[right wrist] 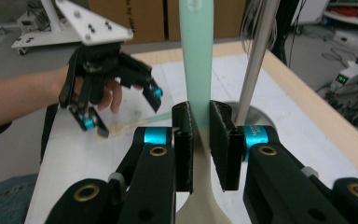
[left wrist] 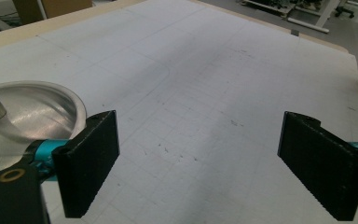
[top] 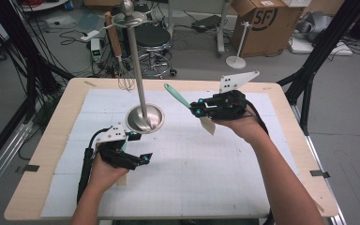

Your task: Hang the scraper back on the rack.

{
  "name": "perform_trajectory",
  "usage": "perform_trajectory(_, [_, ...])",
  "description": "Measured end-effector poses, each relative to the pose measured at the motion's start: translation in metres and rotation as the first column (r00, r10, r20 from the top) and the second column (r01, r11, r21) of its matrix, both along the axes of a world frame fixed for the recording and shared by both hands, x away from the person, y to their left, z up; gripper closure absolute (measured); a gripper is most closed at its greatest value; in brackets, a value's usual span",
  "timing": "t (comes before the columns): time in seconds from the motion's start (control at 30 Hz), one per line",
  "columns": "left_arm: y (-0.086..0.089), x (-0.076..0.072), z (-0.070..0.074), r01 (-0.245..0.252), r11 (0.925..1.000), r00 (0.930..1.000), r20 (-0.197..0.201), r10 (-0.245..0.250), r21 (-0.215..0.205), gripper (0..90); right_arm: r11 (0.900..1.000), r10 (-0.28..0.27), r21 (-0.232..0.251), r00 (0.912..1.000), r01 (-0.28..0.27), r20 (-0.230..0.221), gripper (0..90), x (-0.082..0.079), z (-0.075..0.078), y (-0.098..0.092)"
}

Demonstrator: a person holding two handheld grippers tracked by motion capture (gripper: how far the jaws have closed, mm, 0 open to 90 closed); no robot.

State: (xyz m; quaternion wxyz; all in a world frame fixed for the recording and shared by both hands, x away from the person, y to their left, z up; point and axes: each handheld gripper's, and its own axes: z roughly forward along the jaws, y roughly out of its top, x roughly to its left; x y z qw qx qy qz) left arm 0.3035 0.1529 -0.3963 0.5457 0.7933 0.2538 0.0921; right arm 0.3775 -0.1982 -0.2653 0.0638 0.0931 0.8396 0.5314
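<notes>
Nearest, at the left of the high view: the left gripper (top: 140, 146), low over the white mat (top: 192, 159) on the table (top: 42, 154). Jaws wide open, nothing between them, just bare mat in the left gripper view. Sits right beside the round silver foot of the stand (top: 145, 119), close enough to steady it maybe, but not touching it as far as can be told. A small pale bit peeks out under the left hand, too hidden to tell what. A little farther, on the right: the right gripper (top: 197, 110), up in the air above the mat. Jaws shut tight on the spatula (top: 180, 98), pinching it where the green handle meets the cream blade. Handle tip points up and toward the stand, blade hangs down; well clear of the table. Near the thin silver pole (top: 136, 61), but apart from it. Farther back and higher: the top plate of the stand (top: 129, 18), with a whisk (top: 115, 42) hanging from it by its wooden handle. Looks like a hanging-up job: whisk hung, so that part done. Spatula picked up and lifted, so that part done too. Left to do, by the look of it: bring the handle end up to the top plate, hook it on, let go. About halfway through, most likely. Hard part to come: catching the small hole in the handle on a hook.
</notes>
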Motion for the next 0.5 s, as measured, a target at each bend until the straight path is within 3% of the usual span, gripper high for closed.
perform_trajectory(0.37, [-0.001, -0.001, 0.000, 0.006, 1.0000, 1.0000, 0.002, -0.006, 0.001, 13.2, 0.999, 0.036, 0.021, 0.9992, -0.036, 0.016, 80.3, 0.021, 0.022, 0.018])
perform_trajectory(0.5, [-0.001, -0.001, 0.000, 0.007, 1.0000, 1.0000, -0.003, -0.007, 0.002, 13.2, 0.998, 0.031, 0.057, 0.9992, -0.032, 0.026, 80.4, 0.027, 0.028, 0.019])
